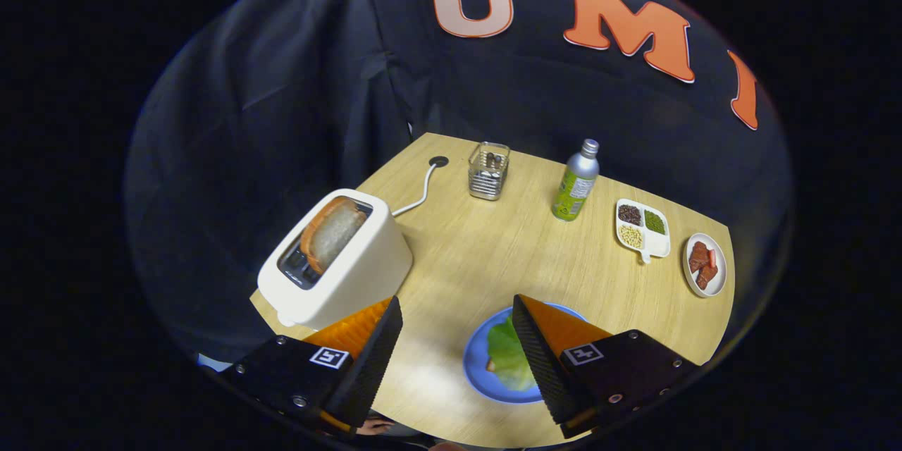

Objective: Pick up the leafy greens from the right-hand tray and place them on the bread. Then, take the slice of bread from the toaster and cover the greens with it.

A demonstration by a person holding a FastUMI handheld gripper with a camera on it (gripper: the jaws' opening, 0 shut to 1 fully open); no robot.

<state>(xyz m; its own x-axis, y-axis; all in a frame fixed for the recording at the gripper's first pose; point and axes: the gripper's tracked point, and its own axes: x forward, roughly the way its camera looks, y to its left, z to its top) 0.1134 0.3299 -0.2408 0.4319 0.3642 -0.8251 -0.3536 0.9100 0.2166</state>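
Jaws [456, 310] apart (empty), toaster [337, 261] w/ bread [331, 232] ahead

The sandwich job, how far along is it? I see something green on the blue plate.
Done, it seems: the leafy greens lie on the blue plate; any bread beneath them is hidden. In hand: nothing, as the tongs are open above the table, one finger overlapping the plate. Left: the slice of bread stands in the toaster, waiting to cover the greens.
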